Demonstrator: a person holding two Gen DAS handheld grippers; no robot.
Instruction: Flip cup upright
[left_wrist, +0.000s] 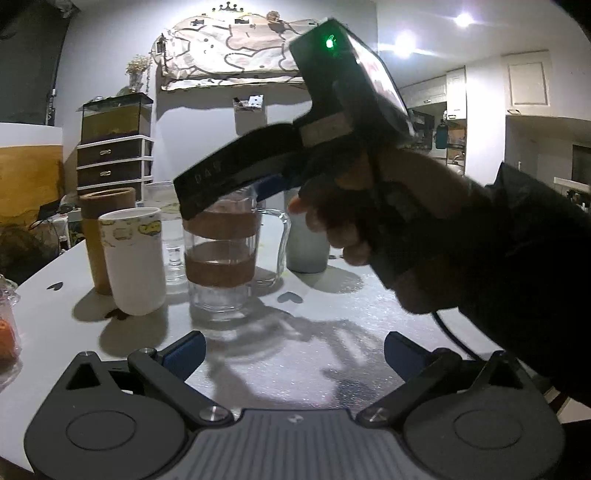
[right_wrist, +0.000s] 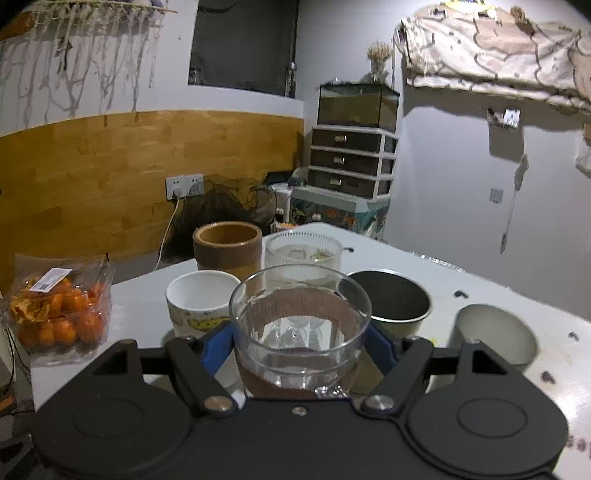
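A clear glass mug (left_wrist: 221, 254) with two brown bands and a handle stands upright on the white table (left_wrist: 332, 306), mouth up. My right gripper (left_wrist: 236, 201) reaches down over its rim from the right, held in a hand. In the right wrist view the mug (right_wrist: 300, 332) sits between the blue pads (right_wrist: 216, 347), which press its sides. My left gripper (left_wrist: 293, 354) is open and empty, low over the table in front of the mug.
Around the mug stand a white patterned cup (left_wrist: 135, 258), a brown cylinder (left_wrist: 103, 236), a ribbed clear glass (right_wrist: 303, 254), a dark-lined cup (right_wrist: 391, 302) and a pale cup (right_wrist: 496, 332). A box of oranges (right_wrist: 61, 314) lies at the table's left.
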